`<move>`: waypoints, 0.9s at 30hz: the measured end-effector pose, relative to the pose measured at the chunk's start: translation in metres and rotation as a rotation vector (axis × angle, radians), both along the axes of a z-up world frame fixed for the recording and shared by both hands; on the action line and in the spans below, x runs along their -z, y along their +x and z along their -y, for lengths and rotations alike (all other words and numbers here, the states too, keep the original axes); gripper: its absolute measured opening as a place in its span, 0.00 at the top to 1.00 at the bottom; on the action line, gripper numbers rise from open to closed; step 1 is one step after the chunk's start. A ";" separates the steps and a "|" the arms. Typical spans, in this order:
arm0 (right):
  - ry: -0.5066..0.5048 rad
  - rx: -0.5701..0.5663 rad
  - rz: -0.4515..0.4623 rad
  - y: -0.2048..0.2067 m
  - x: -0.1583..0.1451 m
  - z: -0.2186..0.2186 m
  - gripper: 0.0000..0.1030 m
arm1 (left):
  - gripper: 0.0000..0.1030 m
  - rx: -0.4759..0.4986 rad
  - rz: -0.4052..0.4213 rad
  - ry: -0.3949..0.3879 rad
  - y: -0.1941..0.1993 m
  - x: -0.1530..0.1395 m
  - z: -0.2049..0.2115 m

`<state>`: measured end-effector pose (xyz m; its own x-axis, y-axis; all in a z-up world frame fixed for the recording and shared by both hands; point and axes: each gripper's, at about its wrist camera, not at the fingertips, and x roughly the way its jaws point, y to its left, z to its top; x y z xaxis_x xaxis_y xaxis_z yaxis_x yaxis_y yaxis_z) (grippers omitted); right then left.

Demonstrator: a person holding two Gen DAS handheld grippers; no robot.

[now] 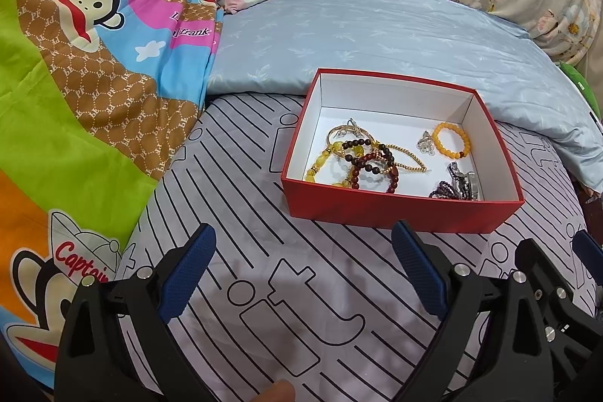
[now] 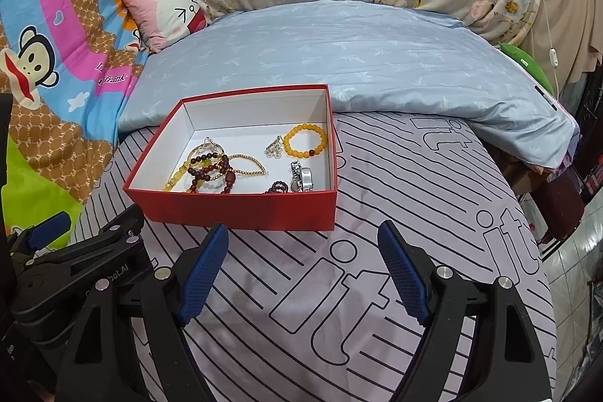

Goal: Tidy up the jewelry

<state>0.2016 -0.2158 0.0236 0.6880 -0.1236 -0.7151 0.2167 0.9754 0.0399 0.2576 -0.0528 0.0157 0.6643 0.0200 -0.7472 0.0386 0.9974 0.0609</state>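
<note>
- We hold our left gripper (image 1: 301, 274) above the striped bedsheet (image 1: 264, 289), just short of the red box (image 1: 395, 213); its jaws stand wide apart with nothing between them.
- Our right gripper (image 2: 303, 270) sits beside it in the same way, jaws spread wide and empty, tilted down toward the near wall of the box.
- All the jewelry we can see lies inside the box, which rests on the sheet against the edge of the blue pillow (image 1: 377, 36); we see none on the sheet.
- At the left of the box, a tangle of beaded bracelets (image 1: 358, 164) overlaps a gold chain (image 1: 405, 159); we judge these need separating.
- An orange bead bracelet (image 2: 304, 141) lies apart near the far right corner, with a small silver piece (image 2: 274, 149) just beside it.
- A silver watch (image 2: 301, 176) rests by the right wall, touching a dark purple bead strand (image 2: 278, 187).
- We keep both grippers open and back, probably so that either one can reach in for a piece.
</note>
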 end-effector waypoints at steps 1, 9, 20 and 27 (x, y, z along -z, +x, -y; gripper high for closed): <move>0.001 0.000 0.000 0.000 0.001 -0.001 0.22 | 0.11 0.000 0.001 -0.001 0.000 0.000 0.000; 0.001 -0.003 0.000 0.000 0.002 -0.002 0.22 | 0.11 -0.003 0.004 0.003 0.000 -0.001 -0.001; 0.003 -0.002 -0.002 0.001 0.000 -0.004 0.22 | 0.11 -0.004 0.005 0.003 0.001 -0.001 -0.002; 0.003 -0.003 -0.003 0.001 0.000 -0.003 0.22 | 0.11 -0.004 0.004 0.003 0.002 -0.001 -0.001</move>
<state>0.2026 -0.2129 0.0235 0.6863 -0.1194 -0.7174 0.2142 0.9759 0.0425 0.2592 -0.0515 0.0167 0.6673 0.0251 -0.7443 0.0344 0.9973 0.0645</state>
